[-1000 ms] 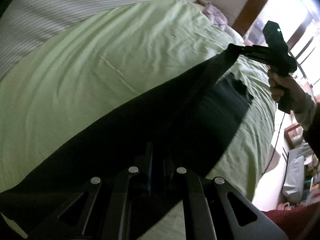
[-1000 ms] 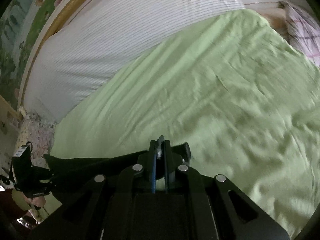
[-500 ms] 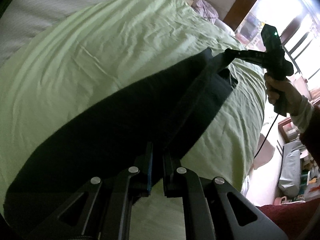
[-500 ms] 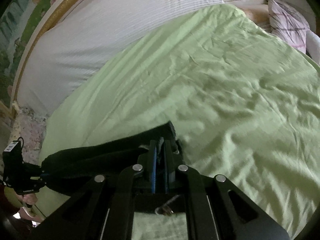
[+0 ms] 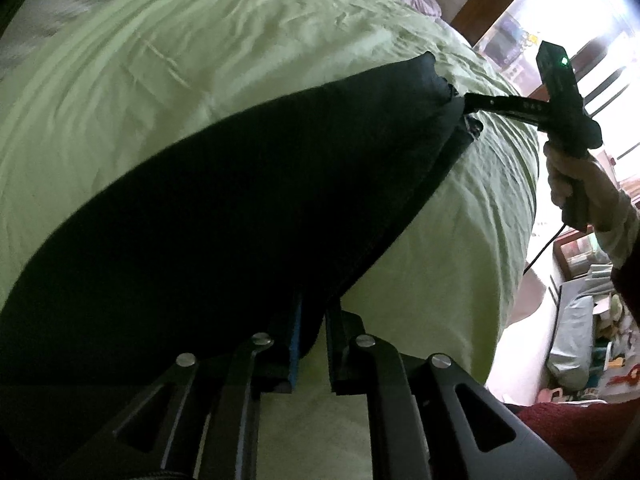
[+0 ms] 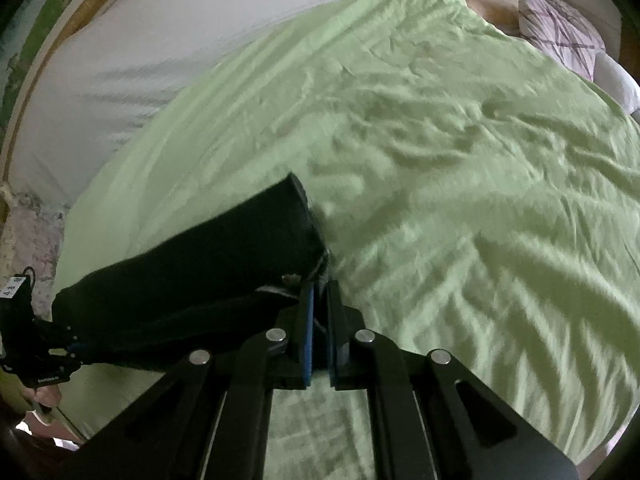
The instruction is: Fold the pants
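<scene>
While the black pants (image 5: 240,200) lie stretched across the green bedspread (image 5: 200,64), the left gripper (image 5: 312,320) has just been easing its jaws apart, a slim gap showing and the near hem between them. Over at the far end, the right gripper (image 6: 319,304) is pinched tight on the waistband corner.
</scene>
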`<act>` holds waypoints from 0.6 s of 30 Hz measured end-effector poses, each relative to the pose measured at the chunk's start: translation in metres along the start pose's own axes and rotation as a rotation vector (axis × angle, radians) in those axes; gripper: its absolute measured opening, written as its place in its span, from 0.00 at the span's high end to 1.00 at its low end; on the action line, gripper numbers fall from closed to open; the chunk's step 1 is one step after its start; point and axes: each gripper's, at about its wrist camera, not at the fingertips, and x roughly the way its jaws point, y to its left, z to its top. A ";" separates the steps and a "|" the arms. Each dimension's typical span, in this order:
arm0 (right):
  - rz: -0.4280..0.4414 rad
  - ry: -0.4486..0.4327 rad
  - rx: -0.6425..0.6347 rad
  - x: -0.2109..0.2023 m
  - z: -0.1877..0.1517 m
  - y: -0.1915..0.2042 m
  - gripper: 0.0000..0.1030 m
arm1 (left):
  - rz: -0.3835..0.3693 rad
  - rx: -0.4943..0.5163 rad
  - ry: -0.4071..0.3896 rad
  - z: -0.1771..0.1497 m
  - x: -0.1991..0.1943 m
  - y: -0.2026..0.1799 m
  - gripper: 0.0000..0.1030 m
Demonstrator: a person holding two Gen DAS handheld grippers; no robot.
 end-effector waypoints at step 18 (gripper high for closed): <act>0.027 -0.051 0.047 -0.032 -0.026 0.061 0.45 | -0.008 -0.400 -0.121 -0.073 -0.064 0.068 0.55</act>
